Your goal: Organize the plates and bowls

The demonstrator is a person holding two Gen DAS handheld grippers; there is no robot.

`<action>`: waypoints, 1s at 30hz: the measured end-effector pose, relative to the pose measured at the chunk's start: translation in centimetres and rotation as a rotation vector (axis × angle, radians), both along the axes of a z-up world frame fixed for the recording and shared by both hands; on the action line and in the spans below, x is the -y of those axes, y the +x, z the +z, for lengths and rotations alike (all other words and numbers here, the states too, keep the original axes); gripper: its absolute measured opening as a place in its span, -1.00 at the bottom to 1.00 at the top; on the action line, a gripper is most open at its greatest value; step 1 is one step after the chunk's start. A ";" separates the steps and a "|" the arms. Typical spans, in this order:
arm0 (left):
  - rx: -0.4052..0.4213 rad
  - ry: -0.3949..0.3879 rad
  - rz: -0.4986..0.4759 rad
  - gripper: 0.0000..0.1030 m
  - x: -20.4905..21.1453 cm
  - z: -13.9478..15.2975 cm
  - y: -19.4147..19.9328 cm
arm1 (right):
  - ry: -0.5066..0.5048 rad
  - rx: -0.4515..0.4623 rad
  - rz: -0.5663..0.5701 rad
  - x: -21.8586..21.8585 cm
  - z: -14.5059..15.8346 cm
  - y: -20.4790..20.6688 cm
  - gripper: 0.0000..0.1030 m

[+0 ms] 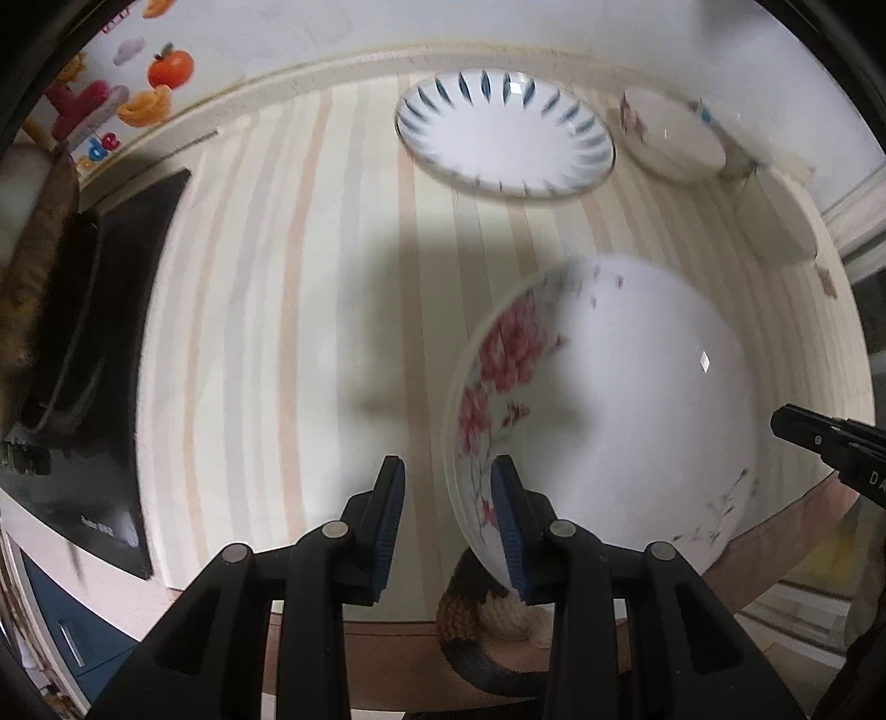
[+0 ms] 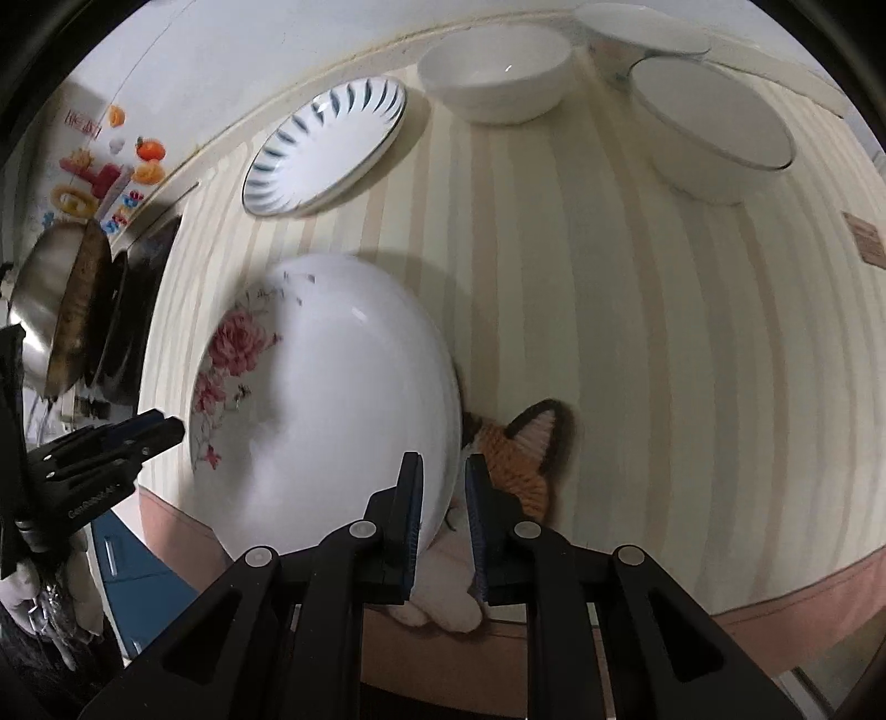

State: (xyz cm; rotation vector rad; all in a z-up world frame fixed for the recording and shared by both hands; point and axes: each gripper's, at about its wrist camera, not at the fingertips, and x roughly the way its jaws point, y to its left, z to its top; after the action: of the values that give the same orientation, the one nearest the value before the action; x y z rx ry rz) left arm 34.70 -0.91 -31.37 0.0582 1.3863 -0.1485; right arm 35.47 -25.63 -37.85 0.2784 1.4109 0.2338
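Note:
A large white plate with pink flowers [image 1: 620, 410] [image 2: 332, 410] is at the near edge of the striped table. My right gripper [image 2: 443, 512] has its jaws around the plate's right rim and looks closed on it. My left gripper [image 1: 446, 523] is open beside the plate's left rim, its right finger over the rim. A blue-patterned plate [image 1: 504, 141] [image 2: 326, 144] lies at the back. A white bowl [image 2: 495, 72] and two more bowls [image 2: 714, 127] [image 2: 642, 27] stand at the back right; a floral bowl [image 1: 673, 133] shows in the left wrist view.
A knitted fox toy [image 2: 518, 454] lies under the plate's near right side. A black cooktop [image 1: 111, 354] with a pan [image 2: 77, 310] is at the left. The wall [image 1: 332, 27] runs along the back. The table's front edge [image 2: 775, 598] is close.

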 end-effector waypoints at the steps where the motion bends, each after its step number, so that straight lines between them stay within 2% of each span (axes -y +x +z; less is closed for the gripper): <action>1: 0.008 -0.012 0.011 -0.41 -0.2 0.6 0.6 | 0.014 0.006 -0.009 0.3 0.5 0.2 -0.63; 3: 0.016 -0.042 0.032 -0.36 -0.7 1.3 2.3 | 0.059 0.023 -0.031 0.4 1.9 1.7 -0.60; 5: 0.013 -0.072 0.055 -0.35 -1.0 1.5 4.5 | 0.090 0.041 -0.037 0.1 2.8 3.2 -0.33; 6: 0.004 -0.087 0.082 -0.35 -1.5 1.3 6.5 | 0.105 0.051 -0.041 -0.3 3.3 4.7 -0.28; 10: -0.029 -0.135 0.152 -0.35 -2.4 0.1 12.5 | 0.151 0.064 -0.075 -1.5 3.1 9.8 -0.26; 15: -0.029 -0.088 0.142 -0.35 -2.1 -1.9 19.5 | 0.155 0.042 -0.100 -2.5 -0.1 17.1 -0.26; 19: -0.052 -0.044 0.113 -0.35 -1.4 -4.0 23.4 | 0.122 0.028 -0.087 -3.6 -2.5 20.5 -0.26; 22: -0.071 -0.026 0.081 -0.35 -0.6 -5.5 25.4 | 0.116 0.013 -0.075 -4.0 -3.8 21.6 -0.26; 24: -0.096 -0.023 0.051 -0.35 0.0 -7.0 26.7 | 0.111 0.011 -0.068 -4.6 -4.5 22.2 -0.27; 25: -0.105 -0.016 0.045 -0.29 0.1 -7.5 27.1 | 0.113 0.008 -0.068 -4.6 -4.9 22.5 -0.32; 28: -0.098 -0.058 0.035 -0.41 0.6 -7.8 28.0 | 0.116 0.000 -0.074 -5.0 -5.7 23.1 -0.63; 30: -0.090 -0.049 0.030 -0.46 0.9 -7.7 28.3 | 0.092 0.009 -0.080 -5.2 -6.0 23.3 -0.74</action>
State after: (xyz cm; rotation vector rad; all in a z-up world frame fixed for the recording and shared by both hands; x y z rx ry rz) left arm 63.00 -1.82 -39.10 -0.0103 1.4724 -0.1610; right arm 58.77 -20.44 -43.83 0.4083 1.3793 0.2343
